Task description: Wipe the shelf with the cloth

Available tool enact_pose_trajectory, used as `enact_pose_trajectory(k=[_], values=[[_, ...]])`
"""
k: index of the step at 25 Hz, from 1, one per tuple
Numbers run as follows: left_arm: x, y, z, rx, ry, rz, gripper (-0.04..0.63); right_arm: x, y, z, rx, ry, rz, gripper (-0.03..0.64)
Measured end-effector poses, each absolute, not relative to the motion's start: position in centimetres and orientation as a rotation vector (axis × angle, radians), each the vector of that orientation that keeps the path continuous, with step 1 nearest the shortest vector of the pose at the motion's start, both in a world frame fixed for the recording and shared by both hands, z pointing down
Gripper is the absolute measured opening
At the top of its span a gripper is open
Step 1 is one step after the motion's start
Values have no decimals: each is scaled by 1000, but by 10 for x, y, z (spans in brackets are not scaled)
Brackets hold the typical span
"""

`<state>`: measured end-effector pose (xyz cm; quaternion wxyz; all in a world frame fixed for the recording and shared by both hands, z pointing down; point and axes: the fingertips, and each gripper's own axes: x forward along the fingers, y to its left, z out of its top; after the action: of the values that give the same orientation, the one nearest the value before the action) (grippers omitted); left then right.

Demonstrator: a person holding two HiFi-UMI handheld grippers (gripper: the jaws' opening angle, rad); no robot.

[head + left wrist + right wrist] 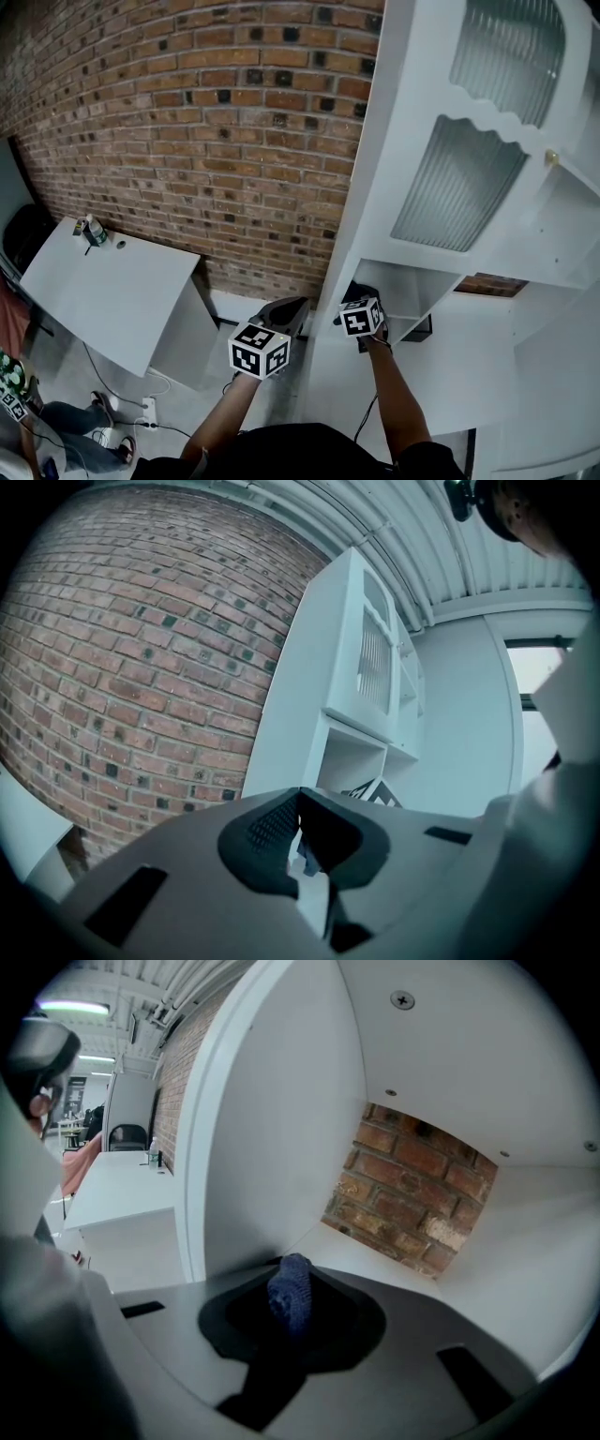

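Note:
My right gripper [291, 1277] is shut on a dark blue cloth [289, 1299] that bulges out between its jaws. It is held at the mouth of an open compartment of the white cabinet, just above the shelf board [375, 1252], with bare brick showing at the back. In the head view the right gripper [361, 296] reaches into that compartment under the glass doors; the cloth is hidden there. My left gripper [284, 311] hangs to the left, outside the cabinet's side wall. Seen in its own view, the left gripper [298, 806] has its jaws together with nothing in them.
The cabinet has ribbed glass doors [461, 183] above the compartment and a white counter [469, 370] below it. A brick wall [216, 141] runs behind. A white table [112, 291] with a bottle [94, 231] stands at left; cables and a power strip [146, 411] lie on the floor.

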<state>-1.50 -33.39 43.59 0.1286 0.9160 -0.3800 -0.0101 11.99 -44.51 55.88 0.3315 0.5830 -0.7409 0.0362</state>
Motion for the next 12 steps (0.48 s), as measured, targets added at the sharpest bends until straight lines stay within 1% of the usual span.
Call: enact_pose_trajectory(k=[12], values=[[-1,-325,437,2724,-1025,16,15,126,-416,526,1632,-1991,112,67]])
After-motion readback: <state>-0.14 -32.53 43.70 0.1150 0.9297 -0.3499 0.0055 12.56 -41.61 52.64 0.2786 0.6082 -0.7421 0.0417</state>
